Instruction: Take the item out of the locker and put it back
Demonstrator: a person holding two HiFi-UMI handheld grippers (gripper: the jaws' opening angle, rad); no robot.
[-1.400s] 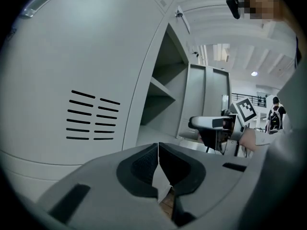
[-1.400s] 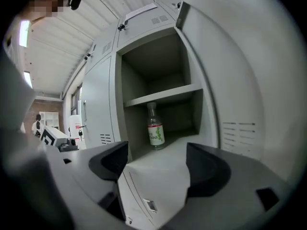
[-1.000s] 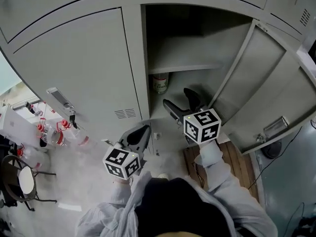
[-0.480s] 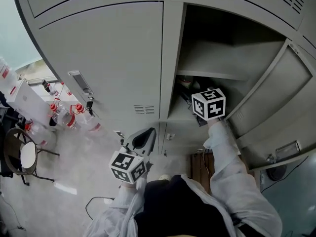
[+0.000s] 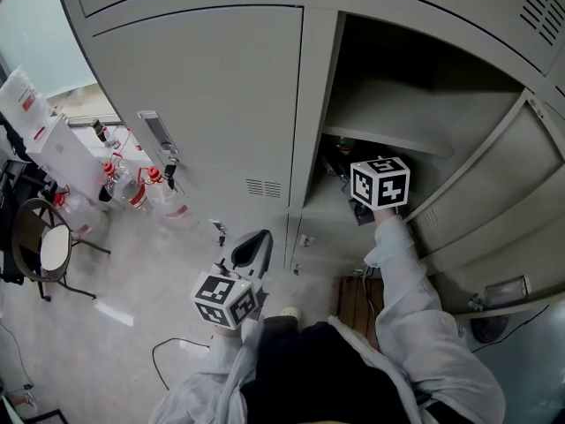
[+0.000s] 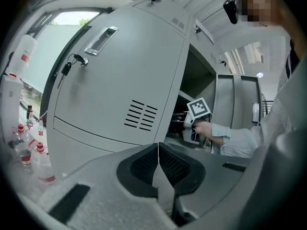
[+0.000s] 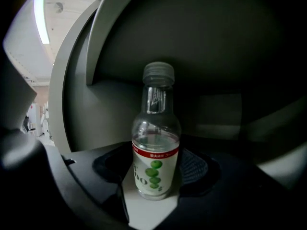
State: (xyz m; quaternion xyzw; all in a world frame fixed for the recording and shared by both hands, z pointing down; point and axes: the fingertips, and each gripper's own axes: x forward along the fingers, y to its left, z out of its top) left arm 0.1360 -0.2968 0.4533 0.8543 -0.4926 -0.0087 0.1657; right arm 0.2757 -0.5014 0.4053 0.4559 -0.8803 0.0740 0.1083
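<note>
A clear bottle with a white cap and a red-banded label with green fruit stands upright on the floor of the open locker compartment, below its shelf. My right gripper reaches into that compartment; only its marker cube shows in the head view. Its jaws are closing, with the bottle's lower body between the pads, which sit close on either side. My left gripper hangs low before the closed locker door, shut with nothing in it.
The compartment's door stands open to the right. Several plastic bottles and a stool are on the floor at left. A cable lies by my feet, and a wooden board lies below the locker.
The right gripper has gone from in front of the locker into the compartment under the shelf. The head view has swung left and closer. The left gripper has stayed low and shut.
</note>
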